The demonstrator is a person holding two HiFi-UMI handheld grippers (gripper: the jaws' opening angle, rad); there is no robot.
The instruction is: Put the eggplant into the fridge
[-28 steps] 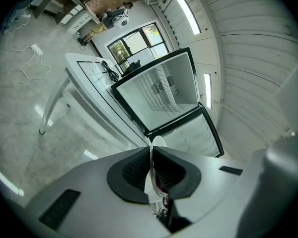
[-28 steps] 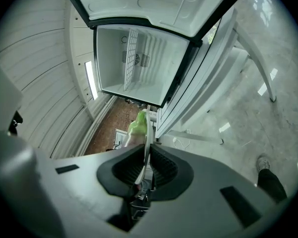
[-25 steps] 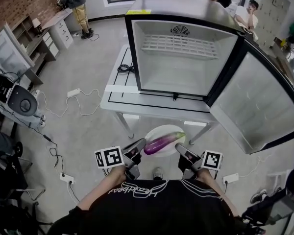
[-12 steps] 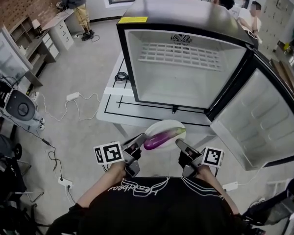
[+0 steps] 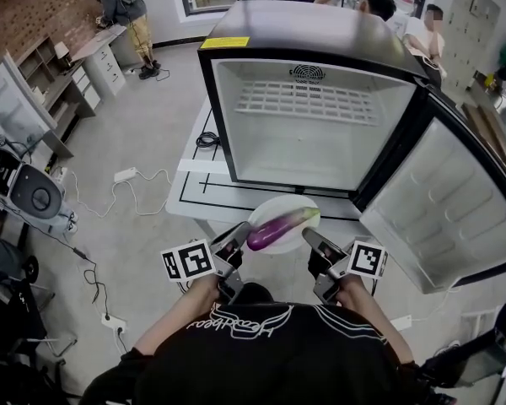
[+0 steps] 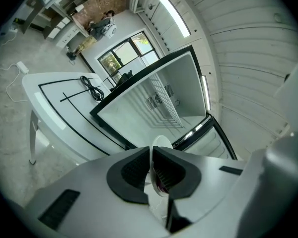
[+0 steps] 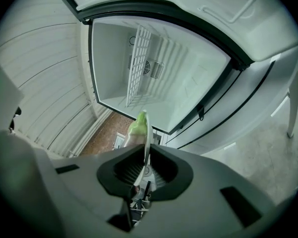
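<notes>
A purple eggplant (image 5: 277, 229) with a green stem lies on a white plate (image 5: 284, 203). I hold the plate in the air just in front of the table edge, below the open fridge (image 5: 312, 125). My left gripper (image 5: 243, 233) is shut on the plate's left rim and my right gripper (image 5: 310, 238) is shut on its right rim. In the left gripper view the plate (image 6: 160, 145) stands edge-on between the pads of the left gripper (image 6: 151, 167). The right gripper view has the right gripper (image 7: 145, 166) pinching the rim, with the eggplant's green stem (image 7: 135, 128) above it.
The fridge stands on a white table (image 5: 192, 184) with black lines; its door (image 5: 438, 201) swings open to the right. Inside is a wire shelf (image 5: 308, 99). A black cable (image 5: 207, 139) lies on the table at left. People stand behind the fridge; floor cables at left.
Both grippers have carried the plate with the eggplant forward and a little up, from over the floor to the table's front edge. The fridge now looms closer.
</notes>
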